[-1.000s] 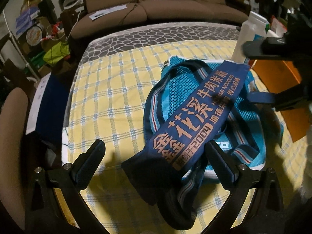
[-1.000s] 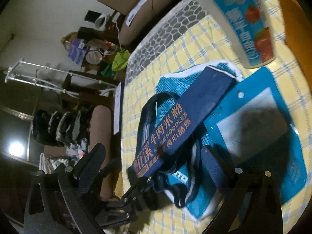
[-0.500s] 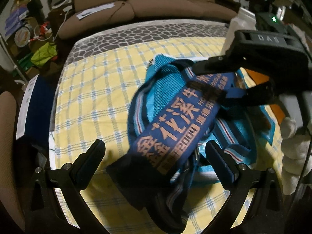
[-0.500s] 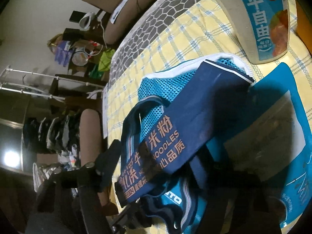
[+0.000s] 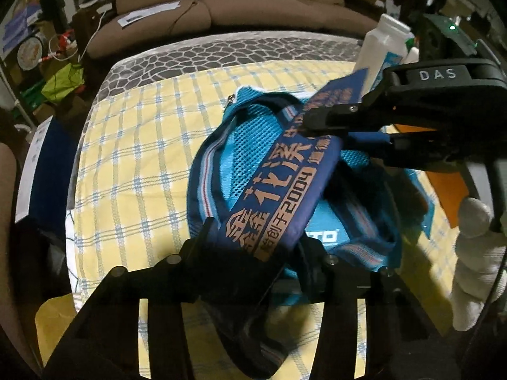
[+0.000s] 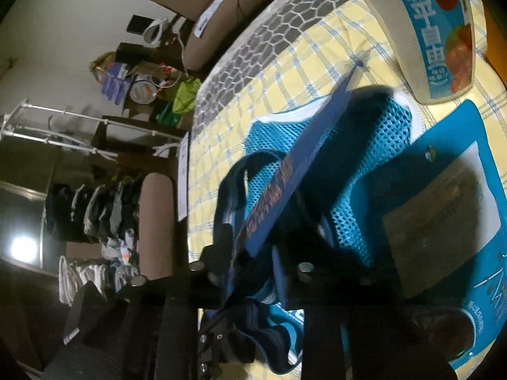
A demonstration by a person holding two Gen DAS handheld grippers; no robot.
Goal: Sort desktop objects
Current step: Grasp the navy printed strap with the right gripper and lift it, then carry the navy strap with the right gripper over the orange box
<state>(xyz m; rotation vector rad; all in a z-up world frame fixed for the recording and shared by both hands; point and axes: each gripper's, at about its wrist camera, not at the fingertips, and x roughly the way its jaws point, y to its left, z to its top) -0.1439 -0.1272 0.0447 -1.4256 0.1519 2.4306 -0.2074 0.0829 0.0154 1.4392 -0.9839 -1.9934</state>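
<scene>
Tools are both working on the long navy-blue flat packet with orange printed characters (image 5: 279, 190), which is lying tilted across the turquoise mesh drawstring bag with dark striped straps (image 5: 240, 145) on the yellow-and-blue checked cloth covering the surface (image 5: 133, 164). I am closing my left tool (image 5: 253, 240) around the packet's near end; the packet is sitting between its two black fingers, and I cannot tell whether the pads are pressing on it. My right tool (image 5: 320, 123) is reaching in from the right side, its jaws pressed together and pinching the packet's far end, with a white-gloved hand (image 5: 472, 269) gripping its handle. Through the right wrist camera, I am seeing the packet (image 6: 294, 171) edge-on, running up from that tool (image 6: 250, 269) over the mesh bag (image 6: 374, 164). Just beside the bag, a flat teal pouch with a clear window (image 6: 450, 209) is lying on the cloth, and a white plastic bottle with a blue fruit label (image 6: 424, 31) is standing beyond it.
</scene>
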